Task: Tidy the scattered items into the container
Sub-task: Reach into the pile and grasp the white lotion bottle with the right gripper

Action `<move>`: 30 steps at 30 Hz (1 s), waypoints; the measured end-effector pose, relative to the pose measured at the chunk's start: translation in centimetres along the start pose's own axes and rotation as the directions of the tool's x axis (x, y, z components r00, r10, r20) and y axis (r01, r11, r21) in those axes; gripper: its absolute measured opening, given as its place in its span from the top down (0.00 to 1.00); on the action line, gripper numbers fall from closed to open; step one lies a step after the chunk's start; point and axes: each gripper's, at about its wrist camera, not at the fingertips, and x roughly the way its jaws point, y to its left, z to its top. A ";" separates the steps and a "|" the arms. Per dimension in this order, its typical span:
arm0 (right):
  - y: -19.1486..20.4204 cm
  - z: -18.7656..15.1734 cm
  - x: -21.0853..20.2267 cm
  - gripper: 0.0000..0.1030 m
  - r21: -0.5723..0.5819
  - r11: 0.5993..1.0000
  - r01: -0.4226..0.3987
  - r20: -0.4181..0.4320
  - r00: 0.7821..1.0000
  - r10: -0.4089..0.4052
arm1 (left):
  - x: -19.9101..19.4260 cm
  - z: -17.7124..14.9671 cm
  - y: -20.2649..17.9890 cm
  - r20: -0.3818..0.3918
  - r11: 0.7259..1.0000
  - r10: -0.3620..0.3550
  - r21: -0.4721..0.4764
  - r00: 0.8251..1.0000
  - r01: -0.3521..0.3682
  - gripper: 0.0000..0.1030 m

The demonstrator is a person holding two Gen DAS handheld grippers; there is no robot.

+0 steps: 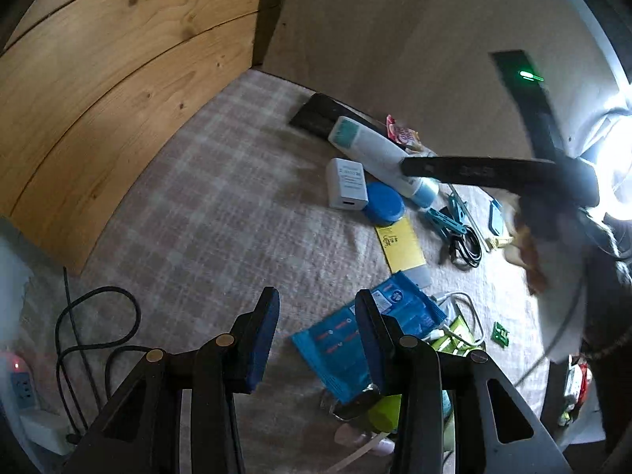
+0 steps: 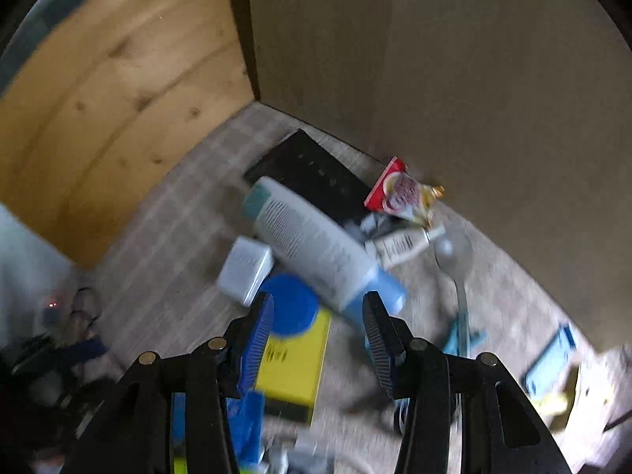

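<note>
Scattered items lie on a checked cloth (image 1: 205,205). A white bottle with a blue cap (image 1: 375,154) (image 2: 316,245) lies across a black flat item (image 1: 316,112) (image 2: 308,166). Beside it are a white charger block (image 1: 345,183) (image 2: 245,268), a blue round lid (image 1: 384,202) (image 2: 292,304) and a yellow card (image 1: 399,243) (image 2: 296,359). A blue packet (image 1: 355,339) lies just right of my open, empty left gripper (image 1: 316,335). My right gripper (image 2: 316,339) is open and empty above the lid and card; it shows as a dark bar in the left wrist view (image 1: 493,172). No container shows.
A wooden panel (image 1: 118,91) stands at the left and a beige wall (image 1: 414,39) at the back. A red snack packet (image 2: 399,193), a small tube (image 2: 403,245), a spoon (image 2: 454,256), blue clips (image 1: 446,221) and black cables (image 1: 462,249) (image 1: 91,331) lie around. A power strip (image 1: 21,385) sits far left.
</note>
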 end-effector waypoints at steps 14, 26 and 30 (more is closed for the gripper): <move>2.6 2.0 4.5 0.51 -0.200 0.974 0.107 -0.059 0.991 -0.121 | 0.6 0.9 0.3 -0.003 1.000 -0.012 -0.001 1.000 0.012 0.59; 0.2 -4.0 3.1 0.73 -0.042 0.999 -0.012 -0.122 0.993 0.007 | 1.9 -0.8 -1.7 -0.042 0.999 -0.045 0.015 0.998 0.046 0.59; -1.8 -7.1 1.5 0.73 0.099 0.991 -0.089 -0.119 0.988 0.101 | 2.6 -1.4 -3.8 -0.065 0.996 -0.065 0.052 0.996 0.069 0.59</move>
